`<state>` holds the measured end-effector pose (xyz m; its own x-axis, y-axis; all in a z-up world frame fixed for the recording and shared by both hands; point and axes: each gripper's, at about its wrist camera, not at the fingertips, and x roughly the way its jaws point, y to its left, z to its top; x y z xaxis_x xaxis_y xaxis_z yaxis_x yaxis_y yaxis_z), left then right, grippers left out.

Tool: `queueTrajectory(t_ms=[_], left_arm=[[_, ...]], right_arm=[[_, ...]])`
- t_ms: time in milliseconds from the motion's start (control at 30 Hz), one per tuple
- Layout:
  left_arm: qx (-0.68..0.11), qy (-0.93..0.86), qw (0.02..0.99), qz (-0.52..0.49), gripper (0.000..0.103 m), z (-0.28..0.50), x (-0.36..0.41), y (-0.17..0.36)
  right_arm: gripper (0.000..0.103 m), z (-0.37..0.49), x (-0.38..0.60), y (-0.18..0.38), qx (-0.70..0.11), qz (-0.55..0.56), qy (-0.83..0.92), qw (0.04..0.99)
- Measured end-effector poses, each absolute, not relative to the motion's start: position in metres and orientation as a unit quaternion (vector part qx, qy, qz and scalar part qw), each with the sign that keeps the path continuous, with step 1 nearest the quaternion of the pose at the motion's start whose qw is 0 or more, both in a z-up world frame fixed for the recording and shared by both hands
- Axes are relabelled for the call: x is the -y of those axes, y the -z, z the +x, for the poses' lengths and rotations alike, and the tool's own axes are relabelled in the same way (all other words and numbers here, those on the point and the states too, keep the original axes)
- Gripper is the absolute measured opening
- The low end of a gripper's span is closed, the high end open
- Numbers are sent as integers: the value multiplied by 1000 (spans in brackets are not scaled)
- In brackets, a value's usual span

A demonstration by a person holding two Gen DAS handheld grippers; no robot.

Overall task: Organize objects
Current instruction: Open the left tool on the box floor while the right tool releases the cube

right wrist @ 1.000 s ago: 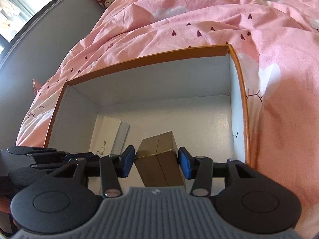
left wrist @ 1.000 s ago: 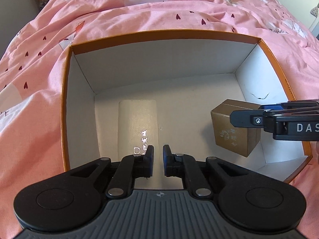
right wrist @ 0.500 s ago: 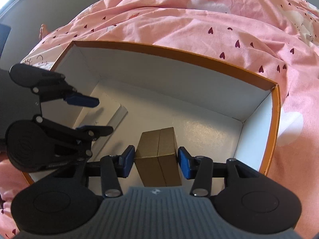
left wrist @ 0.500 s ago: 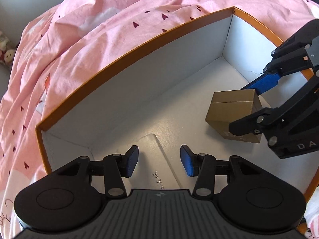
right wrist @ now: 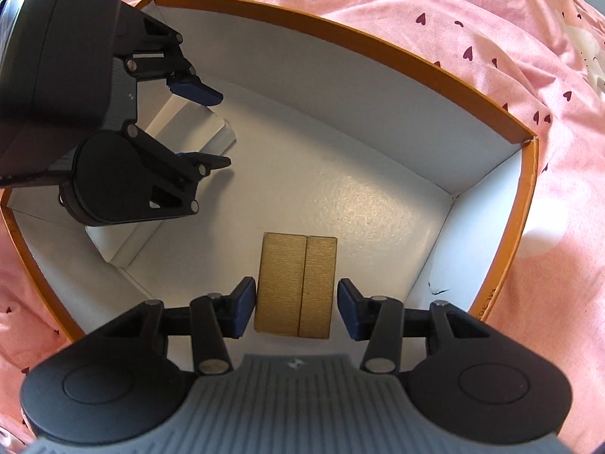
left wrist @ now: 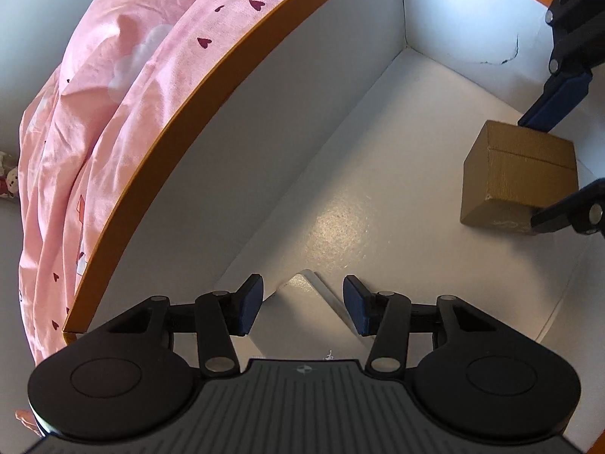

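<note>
Matte white carton (right wrist: 378, 174): right gripper (right wrist: 295, 304) straddles ribbed gold cube (right wrist: 297, 283) — slim gaps; left gripper (left wrist: 302, 306) closing over flat white box (left wrist: 302, 295) — untouched.

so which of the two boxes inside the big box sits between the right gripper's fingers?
The gold-brown box, squat and ribbed, sits between the right gripper. The flat white box lies off in the big orange-rimmed box, under the left gripper.

Bright daylight, sharp focus, floor glare, strong fisheye bending at edges.
</note>
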<state>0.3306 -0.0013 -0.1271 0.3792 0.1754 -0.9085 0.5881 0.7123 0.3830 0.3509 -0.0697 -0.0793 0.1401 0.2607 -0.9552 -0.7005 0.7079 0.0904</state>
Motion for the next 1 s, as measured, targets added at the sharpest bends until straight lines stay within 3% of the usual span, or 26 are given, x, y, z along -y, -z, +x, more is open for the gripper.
queueTrajectory(t_ms=[433,633,833,1000], left_arm=[[-544,122,735,386,50,315,-17,131],[-530,122,752,373,50,319,-18,129],[-555,151,772,271,50,316,-38,101],[-566,153,780,219,43,315,-51,90]], right_arm=[[55,333,70,76,-563,-266,-346,702],[47,328,69,83,-553,-293,-346,699],[46,327,62,78,-485,-338,-388,707],[46,322,36,76,-400,-402,-435,700]])
